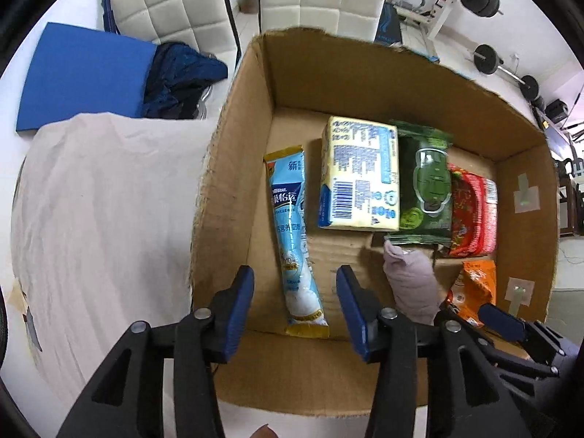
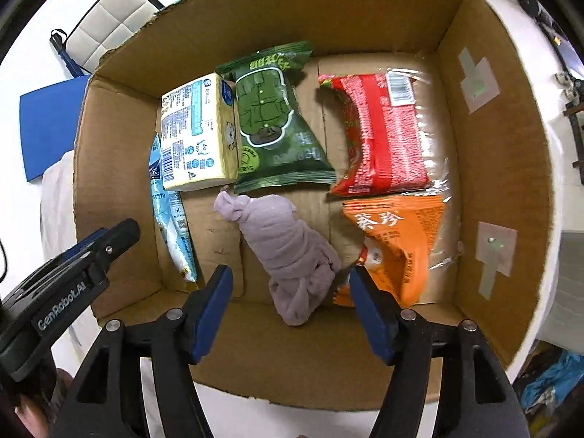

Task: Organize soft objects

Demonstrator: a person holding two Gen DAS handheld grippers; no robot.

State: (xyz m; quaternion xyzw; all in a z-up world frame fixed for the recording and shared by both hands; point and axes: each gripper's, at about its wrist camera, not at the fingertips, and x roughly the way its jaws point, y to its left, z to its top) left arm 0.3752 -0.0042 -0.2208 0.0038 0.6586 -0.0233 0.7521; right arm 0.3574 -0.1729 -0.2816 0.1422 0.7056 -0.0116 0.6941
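A cardboard box (image 1: pixel 233 168) (image 2: pixel 492 168) holds soft packs. A long light-blue sachet (image 1: pixel 294 241) (image 2: pixel 169 222) lies at its left. Beside it are a yellow tissue pack (image 1: pixel 359 175) (image 2: pixel 197 135), a green pouch (image 1: pixel 425 186) (image 2: pixel 272 124), a red noodle pack (image 1: pixel 472 211) (image 2: pixel 383 135), an orange packet (image 1: pixel 474 288) (image 2: pixel 398 241) and a rolled lilac cloth (image 1: pixel 412 284) (image 2: pixel 288 252). My left gripper (image 1: pixel 295 299) is open over the sachet's near end. My right gripper (image 2: pixel 290 299) is open, its jaws either side of the lilac cloth's near end.
The box sits on a table under a pale cloth (image 1: pixel 102 219). A blue mat (image 1: pixel 84 73) and dark blue fabric (image 1: pixel 182 76) lie beyond it. White padded chairs (image 1: pixel 171 3) stand behind. Gym weights (image 1: pixel 489 58) are at the far right.
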